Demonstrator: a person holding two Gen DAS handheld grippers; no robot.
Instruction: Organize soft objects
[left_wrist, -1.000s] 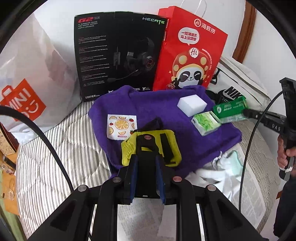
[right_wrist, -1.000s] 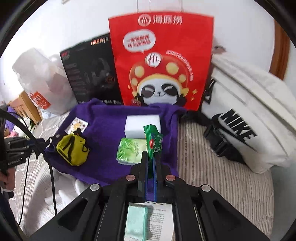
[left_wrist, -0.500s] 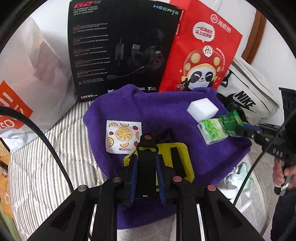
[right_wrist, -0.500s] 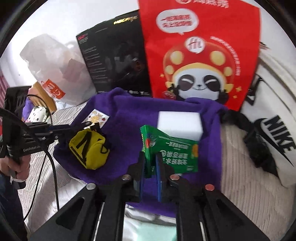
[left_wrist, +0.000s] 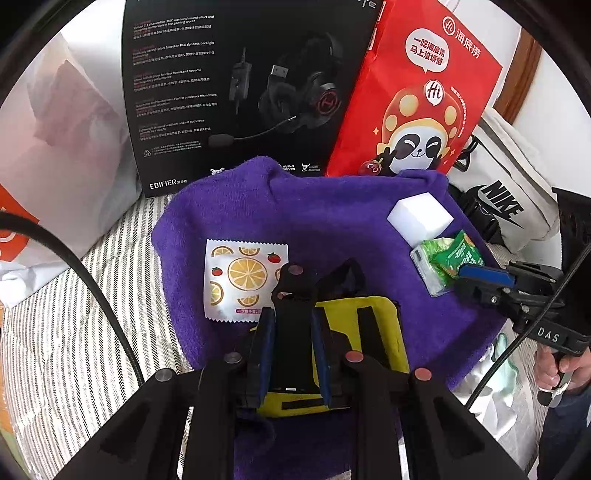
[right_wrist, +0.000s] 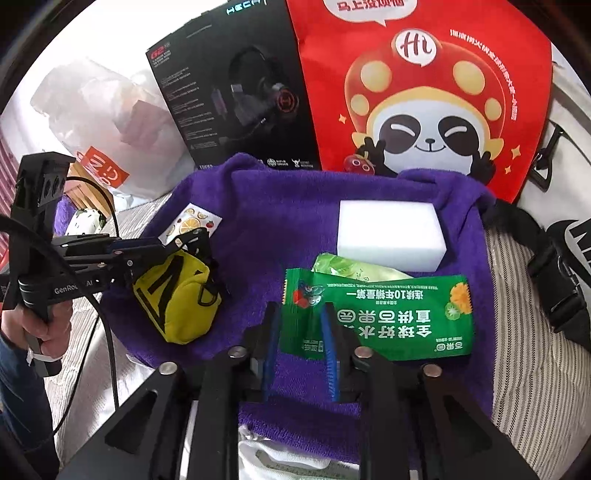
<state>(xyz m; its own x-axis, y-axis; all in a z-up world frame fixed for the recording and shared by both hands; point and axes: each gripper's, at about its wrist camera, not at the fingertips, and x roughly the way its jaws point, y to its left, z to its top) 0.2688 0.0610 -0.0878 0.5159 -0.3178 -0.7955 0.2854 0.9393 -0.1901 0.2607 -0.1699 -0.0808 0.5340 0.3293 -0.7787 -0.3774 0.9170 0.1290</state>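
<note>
On one fuzzy purple towel (right_wrist: 295, 199) lie five soft things: one blocky white sponge (right_wrist: 389, 230), one pale green tissue pack (right_wrist: 354, 271), one glossy green sachet (right_wrist: 380, 314), one flat fruit-print sachet (left_wrist: 243, 280) and one yellow fabric pouch (right_wrist: 177, 299). The green sachet lies long axis crosswise, overlapping the tissue pack, between the right gripper's (right_wrist: 301, 332) opening jaws. The left gripper (left_wrist: 291, 332) is clamped on the pouch's black strap.
</note>
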